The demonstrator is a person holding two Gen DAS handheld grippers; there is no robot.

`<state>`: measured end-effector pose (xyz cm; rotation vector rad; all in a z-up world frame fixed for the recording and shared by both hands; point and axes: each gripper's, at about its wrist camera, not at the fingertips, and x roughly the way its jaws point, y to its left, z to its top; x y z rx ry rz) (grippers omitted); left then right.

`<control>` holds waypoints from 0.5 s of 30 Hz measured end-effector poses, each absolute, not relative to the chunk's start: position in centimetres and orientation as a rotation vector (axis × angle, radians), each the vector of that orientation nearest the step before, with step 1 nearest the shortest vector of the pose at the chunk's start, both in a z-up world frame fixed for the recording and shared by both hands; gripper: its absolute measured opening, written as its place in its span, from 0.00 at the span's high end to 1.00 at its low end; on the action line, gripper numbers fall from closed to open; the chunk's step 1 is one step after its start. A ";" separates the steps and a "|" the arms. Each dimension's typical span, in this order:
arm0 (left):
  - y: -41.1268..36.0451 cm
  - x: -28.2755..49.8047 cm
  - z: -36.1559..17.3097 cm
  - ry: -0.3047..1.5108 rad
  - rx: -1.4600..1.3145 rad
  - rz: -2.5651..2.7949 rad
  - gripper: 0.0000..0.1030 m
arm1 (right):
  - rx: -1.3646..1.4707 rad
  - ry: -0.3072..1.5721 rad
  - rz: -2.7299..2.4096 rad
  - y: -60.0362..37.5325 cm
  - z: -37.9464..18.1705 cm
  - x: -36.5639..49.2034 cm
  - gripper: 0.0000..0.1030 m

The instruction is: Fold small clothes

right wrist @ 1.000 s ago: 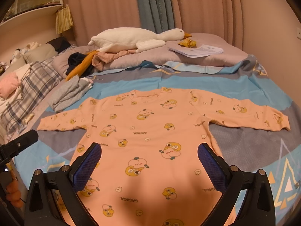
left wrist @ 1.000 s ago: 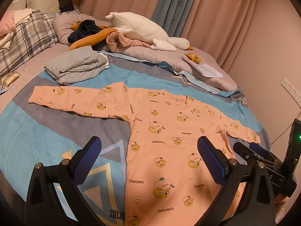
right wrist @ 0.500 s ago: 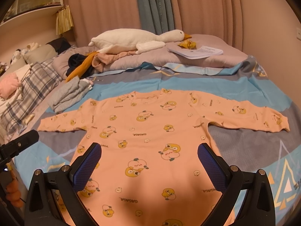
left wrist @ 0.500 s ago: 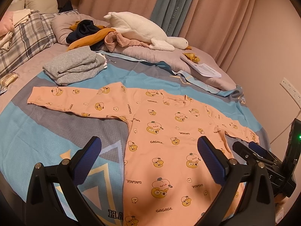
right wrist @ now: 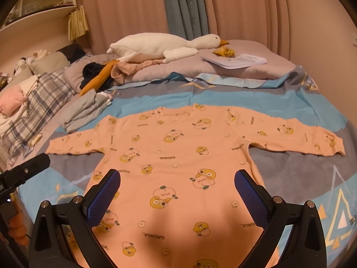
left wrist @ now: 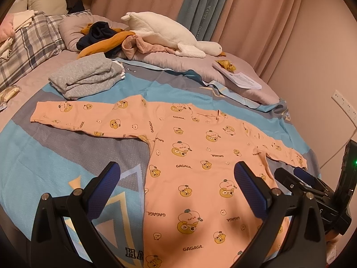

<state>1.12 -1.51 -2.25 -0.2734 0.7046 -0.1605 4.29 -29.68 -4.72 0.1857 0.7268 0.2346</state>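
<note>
So the peach shirt was lying flat on the blue bedspread, both sleeves spread out to the sides. My left gripper and right gripper both hovered over its lower half, fingers spread wide, gripping nothing. Only the left camera caught the wall outlet and my other gripper off at the right edge. Only the right camera showed the shelf in the corner. Both saw the folded grey clothes beside the left sleeve, plus the stuffed goose up on the pillows.
</note>
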 end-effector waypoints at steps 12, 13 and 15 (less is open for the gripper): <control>-2.3 1.2 -2.4 0.717 -0.264 -0.179 0.01 | 0.204 0.716 0.247 -29.6 -4.9 3.8 0.01; -2.3 1.2 -2.4 0.719 -0.264 -0.180 0.01 | 0.206 0.716 0.245 -29.7 -4.9 3.8 0.01; -2.5 1.2 -2.4 0.720 -0.264 -0.184 0.01 | 0.210 0.717 0.243 -29.8 -4.9 3.8 0.01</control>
